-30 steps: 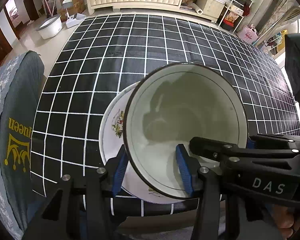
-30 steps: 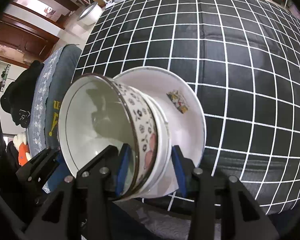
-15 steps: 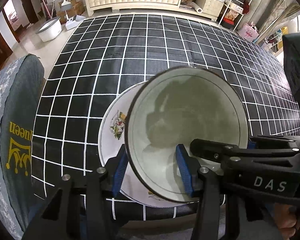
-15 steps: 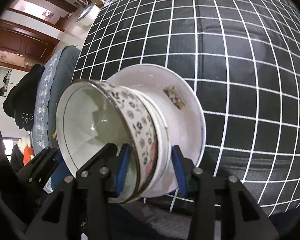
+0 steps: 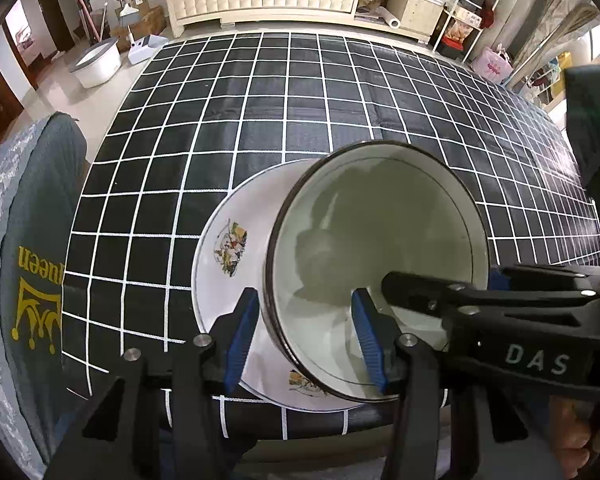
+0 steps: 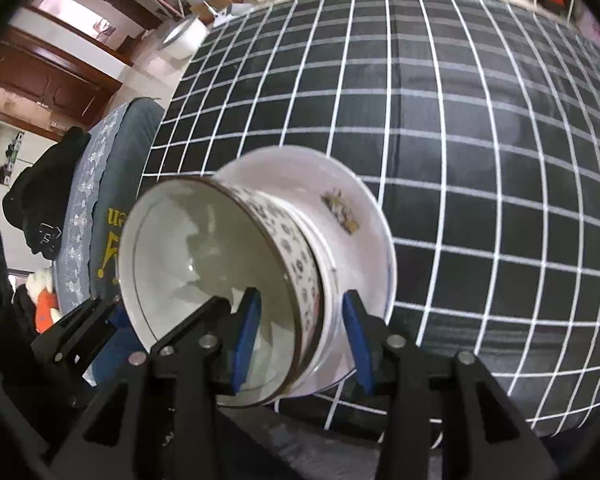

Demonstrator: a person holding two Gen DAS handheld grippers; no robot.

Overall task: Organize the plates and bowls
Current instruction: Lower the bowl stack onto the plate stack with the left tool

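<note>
A white ceramic bowl with a dark rim line and a band of small dark flowers on its outer wall sits inside what looks like a second, plainer white bowl, and the pair rests on a wide white plate with small painted motifs. The stack lies close to the near edge of the surface, which is covered by a black cloth with a white grid.

The left hand-held gripper has its blue pads astride the near-left rim of the flowered bowl, one pad outside the wall and one inside. The right hand-held gripper straddles the opposite side of the stack the same way, its outer pad beyond the walls of both bowls. Both sets of jaws stand partly open. In neither view is it clear whether the pads press on the ceramic, so I cannot tell whether the bowls are gripped or only bracketed.

As a judgement: the stacking looks largely done, since bowls and plate are already gathered into one pile and no other crockery shows on the cloth. What seems left is to settle or centre the bowls on the plate and let go, or to shift the pile to its final place.
</note>
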